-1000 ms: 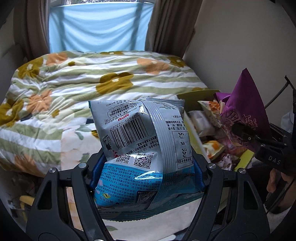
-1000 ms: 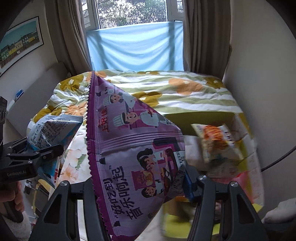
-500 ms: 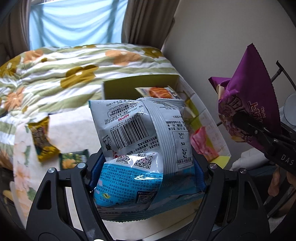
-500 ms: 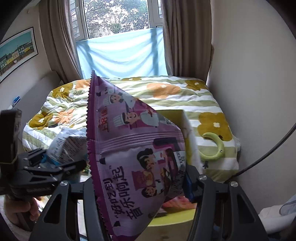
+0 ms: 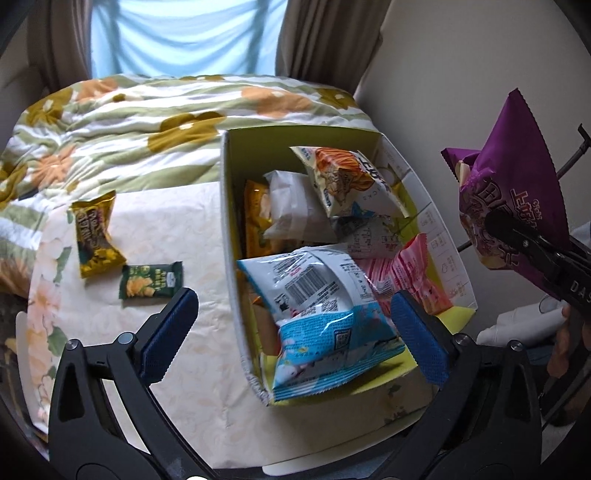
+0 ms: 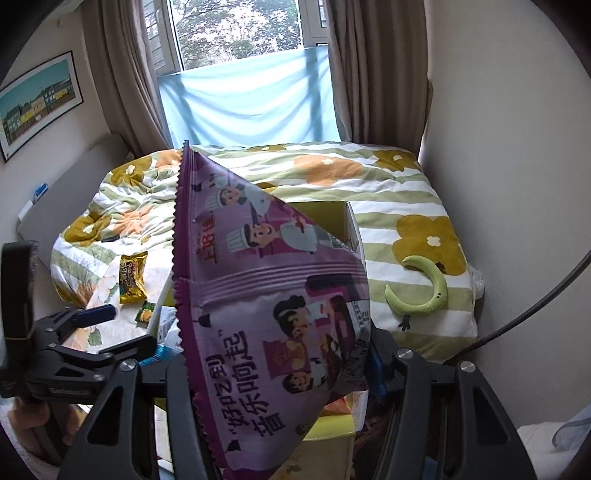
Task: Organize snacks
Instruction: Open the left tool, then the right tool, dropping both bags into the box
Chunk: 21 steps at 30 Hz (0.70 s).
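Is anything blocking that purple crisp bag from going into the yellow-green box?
Nothing solid. The purple crisp bag is clamped in the right tongs beside the open-topped yellow-green cardboard box, already heaped with packets, including the blue-and-white one under the opening left tongs.

We see a bed with a flowered quilt under a window. Brown curtains flank the window, blue cloth covers its lower part, and a picture hangs left of it.
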Available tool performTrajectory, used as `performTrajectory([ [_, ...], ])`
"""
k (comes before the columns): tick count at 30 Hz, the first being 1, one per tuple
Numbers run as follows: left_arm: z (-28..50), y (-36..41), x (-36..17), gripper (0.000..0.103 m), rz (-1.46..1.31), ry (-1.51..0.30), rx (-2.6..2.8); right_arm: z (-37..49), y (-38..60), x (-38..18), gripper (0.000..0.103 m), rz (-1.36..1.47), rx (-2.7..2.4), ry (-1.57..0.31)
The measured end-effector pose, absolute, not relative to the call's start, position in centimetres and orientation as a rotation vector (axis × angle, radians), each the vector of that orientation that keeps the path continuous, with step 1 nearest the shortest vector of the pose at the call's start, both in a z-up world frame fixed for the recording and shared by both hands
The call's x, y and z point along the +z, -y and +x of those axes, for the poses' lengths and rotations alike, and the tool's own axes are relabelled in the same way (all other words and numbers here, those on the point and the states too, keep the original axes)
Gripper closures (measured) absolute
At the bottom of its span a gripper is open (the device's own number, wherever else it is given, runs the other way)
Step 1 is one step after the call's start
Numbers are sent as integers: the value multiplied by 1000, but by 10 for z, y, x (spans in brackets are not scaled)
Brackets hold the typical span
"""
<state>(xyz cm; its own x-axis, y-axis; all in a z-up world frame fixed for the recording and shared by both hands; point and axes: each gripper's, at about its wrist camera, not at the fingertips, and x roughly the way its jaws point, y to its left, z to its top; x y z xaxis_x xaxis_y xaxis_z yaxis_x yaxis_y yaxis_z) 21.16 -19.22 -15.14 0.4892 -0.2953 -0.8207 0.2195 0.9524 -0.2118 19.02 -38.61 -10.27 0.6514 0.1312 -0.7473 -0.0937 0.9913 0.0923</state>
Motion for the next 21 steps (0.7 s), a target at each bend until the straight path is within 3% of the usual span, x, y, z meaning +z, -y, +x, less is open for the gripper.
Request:
performTrajectory([
  [14,190,152,-136,0,-91,-993,-198,216,359,-120,47,-12,199,-841],
  [15,190,149,-137,0,-98,-995,-194,218,357,-123,45,-8,207,-847],
  [17,189,145,-139,0,-113,-1000,-192,219,356,-128,28,21,228,-853],
  [18,188,143,-140,0,-118,-1002,-191,217,355,-129,12,43,240,-853],
  [19,187,142,-141,0,-118,-1005,-192,214,357,-130,6,62,249,-843],
  [21,186,142,-145,0,-117,-1016,-194,208,357,-128,4,76,254,-821],
])
